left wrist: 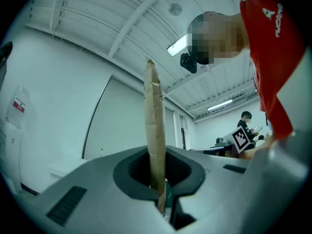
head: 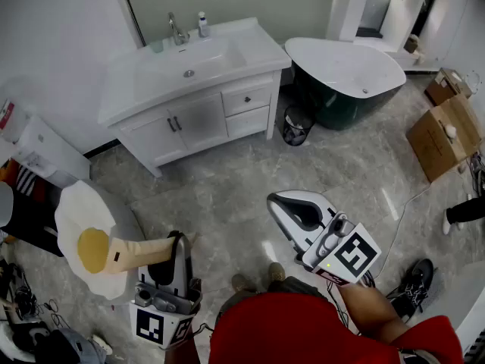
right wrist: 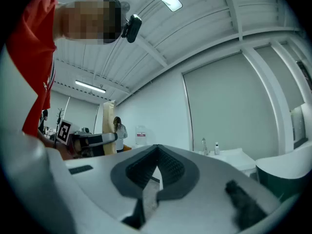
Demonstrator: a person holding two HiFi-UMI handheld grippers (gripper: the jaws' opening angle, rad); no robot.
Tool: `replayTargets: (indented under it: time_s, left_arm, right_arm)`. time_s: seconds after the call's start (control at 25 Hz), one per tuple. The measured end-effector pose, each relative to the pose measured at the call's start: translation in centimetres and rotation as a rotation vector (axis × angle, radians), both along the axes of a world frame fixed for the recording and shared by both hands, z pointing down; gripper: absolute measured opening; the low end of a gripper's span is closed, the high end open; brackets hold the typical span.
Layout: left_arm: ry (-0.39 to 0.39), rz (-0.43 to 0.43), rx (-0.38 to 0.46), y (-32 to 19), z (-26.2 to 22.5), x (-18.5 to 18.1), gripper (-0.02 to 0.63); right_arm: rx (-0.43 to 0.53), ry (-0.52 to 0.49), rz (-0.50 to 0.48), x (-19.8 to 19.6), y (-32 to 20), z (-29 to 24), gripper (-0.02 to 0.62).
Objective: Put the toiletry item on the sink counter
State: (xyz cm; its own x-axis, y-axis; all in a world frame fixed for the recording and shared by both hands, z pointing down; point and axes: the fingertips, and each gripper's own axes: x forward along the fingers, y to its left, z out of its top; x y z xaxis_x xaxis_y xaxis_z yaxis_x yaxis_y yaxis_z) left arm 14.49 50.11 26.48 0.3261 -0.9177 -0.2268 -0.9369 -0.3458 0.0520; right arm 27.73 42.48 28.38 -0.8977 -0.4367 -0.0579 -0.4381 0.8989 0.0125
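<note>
- The left hand-held gripper (head: 180, 241) is pinched down narrow on the toiletry item (head: 144, 253), a flat tan pack. In the left gripper view its thin edge stands straight up between the pads.
- In the head view the item sits low at 7 o'clock. It sticks out toward 9 o'clock from the jaws and is well apart from the sink.
- My read on handling is that it's light, thin and card-like, so a hard squeeze could crease it. The skin looks matte, so it shouldn't be slippery.
- The grip is near one end, so the long free end may wag in transit. A hold nearer the middle would likely ride steadier.
- The right hand-held gripper (head: 279, 205), out at 3 o'clock of the left one, has its jaws together on nothing.
- A fried-egg-shaped white and yellow thing (head: 82, 233) lies behind the item's free end. I cannot tell whether they touch.
- The white tabletop (head: 254, 48) of the sink unit is up at 12 o'clock, with a faucet (head: 176, 30) and a small bottle (head: 203, 24) along its back edge. The bare stretch right of the basin looks like a fair landing spot.
- The item carries a small dark tag (head: 116, 258), too small to read.
- There is white lettering on the red sleeve (left wrist: 273, 18), but it is too warped to read with confidence.
- A red-and-white label (head: 6, 116) at 9 o'clock is also illegible.
</note>
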Motion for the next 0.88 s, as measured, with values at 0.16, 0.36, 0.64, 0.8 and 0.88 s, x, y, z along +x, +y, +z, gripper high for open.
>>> replayTargets:
  time_s: [0.16,0.36,0.64,0.8,0.88]
  left_arm:
    - [0.0,-0.001,0.001,0.11,0.03,-0.08,0.035]
    - [0.001,-0.005,0.003,0.17,0.02,-0.16,0.035]
    - [0.002,-0.012,0.005,-0.06,0.13,-0.51,0.035]
    - [0.0,-0.024,0.001,-0.45,0.29,-0.62,0.035]
    - [-0.003,-0.031,-0.001,-0.76,0.27,-0.66,0.035]
  right_arm:
    - [0.003,0.002,0.003,-0.15,0.04,-0.01,0.028]
    - [-0.031,-0.026,-0.006,0.12,-0.09,0.07,0.029]
    - [-0.034,-0.047,-0.011,-0.07,-0.17,0.01,0.029]
    - [-0.031,-0.051,-0.018,-0.05,-0.48,-0.03,0.029]
    - [-0.032,-0.051,-0.023,0.09,-0.82,-0.03,0.028]
